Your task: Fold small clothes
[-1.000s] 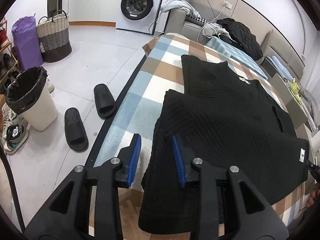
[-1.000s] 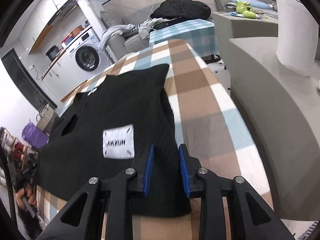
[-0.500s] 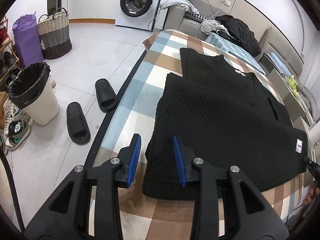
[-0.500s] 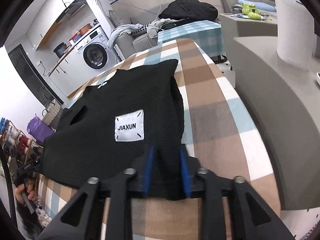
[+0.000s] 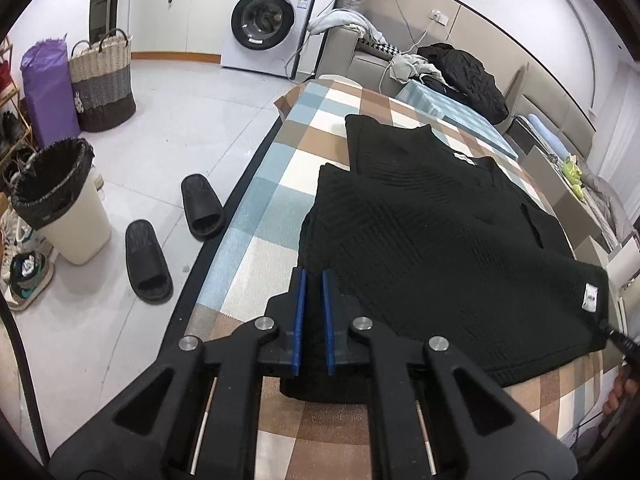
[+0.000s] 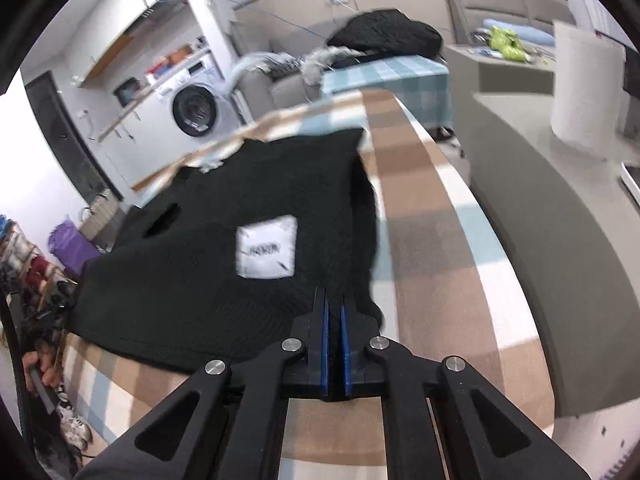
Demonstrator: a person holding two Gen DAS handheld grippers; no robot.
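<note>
Near edge: bare strip of checked cloth (image 5: pixel 256 240) left of the black knit garment (image 5: pixel 440 248), open for a pass along the table side.
Far end: checked cloth beyond the garment's collar uncovered, free.
Right side: wide bare band of cloth right of the garment (image 6: pixel 248 248), then blocked by grey counter (image 6: pixel 532 216) and white roll (image 6: pixel 584 88).
Floor, left: two black slippers (image 5: pixel 148 260) and lined bin (image 5: pixel 60 196) near the table edge; open tile beyond toward washing machine (image 5: pixel 268 28).

Black tool (image 5: pixel 313 292) — blue pads (image 5: pixel 299 312), silver screws.
</note>
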